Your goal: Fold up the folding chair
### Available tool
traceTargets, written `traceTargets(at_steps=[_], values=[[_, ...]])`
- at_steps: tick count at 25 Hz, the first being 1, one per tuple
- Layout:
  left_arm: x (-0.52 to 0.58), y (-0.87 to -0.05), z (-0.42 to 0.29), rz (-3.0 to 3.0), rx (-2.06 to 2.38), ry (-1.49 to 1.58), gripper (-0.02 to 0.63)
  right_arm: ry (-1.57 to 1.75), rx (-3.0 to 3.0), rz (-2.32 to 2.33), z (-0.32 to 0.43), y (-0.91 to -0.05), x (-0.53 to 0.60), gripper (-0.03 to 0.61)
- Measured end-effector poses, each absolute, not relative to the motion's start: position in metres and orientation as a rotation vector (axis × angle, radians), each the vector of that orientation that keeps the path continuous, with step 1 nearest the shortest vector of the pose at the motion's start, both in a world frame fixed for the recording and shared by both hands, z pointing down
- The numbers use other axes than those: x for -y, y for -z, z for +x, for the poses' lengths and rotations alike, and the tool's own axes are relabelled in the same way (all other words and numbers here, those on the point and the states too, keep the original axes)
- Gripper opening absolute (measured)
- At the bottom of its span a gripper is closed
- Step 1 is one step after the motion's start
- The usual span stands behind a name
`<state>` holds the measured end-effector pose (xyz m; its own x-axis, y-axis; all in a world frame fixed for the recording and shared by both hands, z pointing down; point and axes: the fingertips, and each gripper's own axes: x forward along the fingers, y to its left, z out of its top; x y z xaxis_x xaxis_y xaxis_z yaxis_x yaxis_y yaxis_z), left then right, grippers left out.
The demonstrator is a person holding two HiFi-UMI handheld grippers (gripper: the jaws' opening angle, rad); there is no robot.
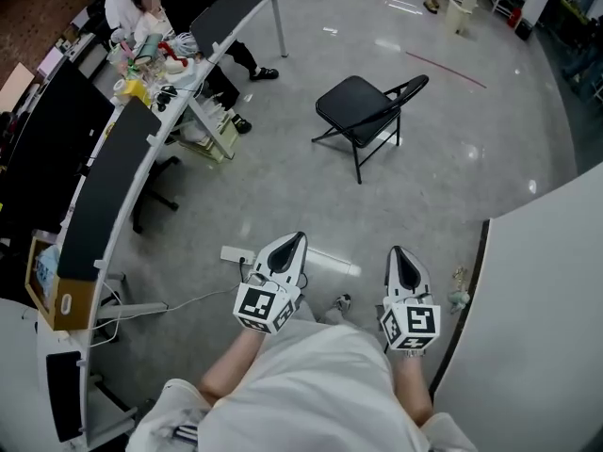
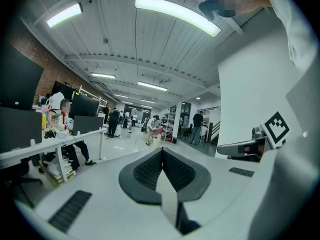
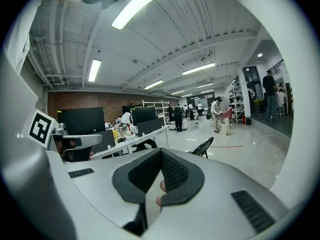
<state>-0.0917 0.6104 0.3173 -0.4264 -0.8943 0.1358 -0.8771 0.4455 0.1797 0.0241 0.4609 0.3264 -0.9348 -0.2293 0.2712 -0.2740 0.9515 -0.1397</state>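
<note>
The black folding chair [image 1: 363, 111] stands unfolded on the grey floor, well ahead of me; in the right gripper view the chair [image 3: 204, 146] shows small, just right of the jaws. My left gripper [image 1: 296, 240] and right gripper [image 1: 397, 251] are held side by side in front of my body, far short of the chair. Both are shut with nothing between their jaws. The left gripper [image 2: 162, 153] points across the hall toward distant people. The right gripper [image 3: 160, 154] points toward the desks and the chair.
A curved desk [image 1: 141, 158] with black screens runs along the left, and a person [image 1: 141, 12] sits at its far end. A white partition [image 1: 537, 309] rises at my right. A power strip [image 1: 236, 253] with its cable lies on the floor by the left gripper.
</note>
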Motion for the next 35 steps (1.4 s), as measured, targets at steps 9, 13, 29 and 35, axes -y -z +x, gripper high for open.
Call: traceTargets(at_steps=[9, 13, 29, 35], values=[[-0.590, -0.310, -0.064, 1.555, 2.505, 0.120, 0.011, -0.336, 2.853, 0.348, 0.044, -0.335, -0.437, 0.005], [-0.581, -0.306, -0.066, 1.544, 2.521, 0.110, 0.011, -0.360, 2.846, 0.370, 0.047, -0.337, -0.425, 0.005], [-0.553, -0.329, -0.113, 1.490, 2.516, 0.124, 0.012, -0.346, 2.787, 0.385, 0.007, -0.360, -0.396, 0.005], [-0.538, -0.337, -0.156, 1.512, 2.479, 0.087, 0.012, -0.350, 2.765, 0.395, -0.039, -0.361, -0.383, 0.005]])
